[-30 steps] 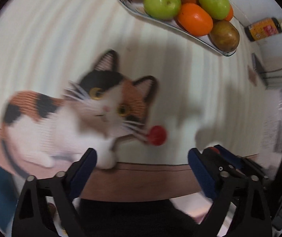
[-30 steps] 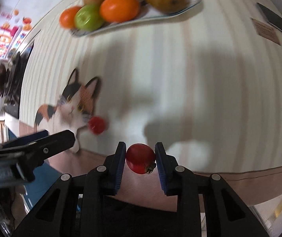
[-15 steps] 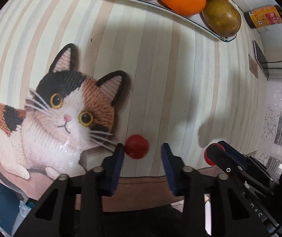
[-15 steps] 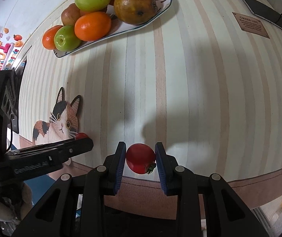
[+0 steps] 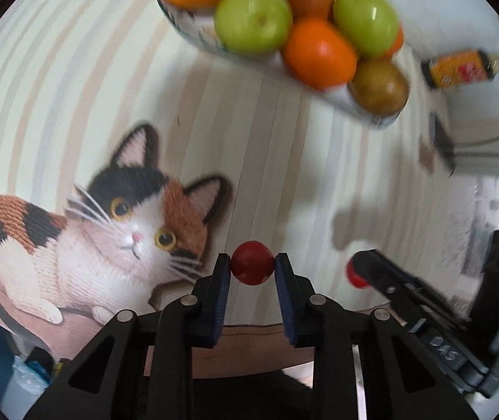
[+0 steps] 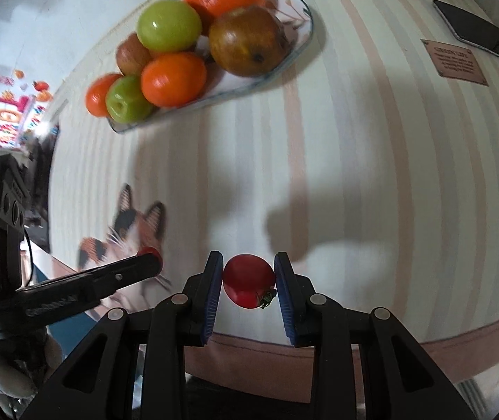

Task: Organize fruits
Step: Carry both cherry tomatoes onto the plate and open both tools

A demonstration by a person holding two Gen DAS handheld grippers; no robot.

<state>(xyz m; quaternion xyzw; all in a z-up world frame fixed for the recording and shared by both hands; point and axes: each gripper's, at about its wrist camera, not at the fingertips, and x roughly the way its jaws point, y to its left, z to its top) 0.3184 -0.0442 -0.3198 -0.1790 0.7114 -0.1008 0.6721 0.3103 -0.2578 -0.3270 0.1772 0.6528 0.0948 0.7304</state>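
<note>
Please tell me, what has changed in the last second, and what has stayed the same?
The left tongs, wide open a second ago, have just been closing and now grip the small red tomato that lay beside the cat picture, lifted clear of the cloth. The right tongs still hold their own tomato. The fruit plate remains as loaded.

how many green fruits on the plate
2: one green fruit high on the pile, another green fruit at the plate's left end; others may be hidden.

two tomatoes (image 6: pixel 248 285), two green apples (image 6: pixel 169 25), three oranges (image 6: pixel 173 78)
</note>
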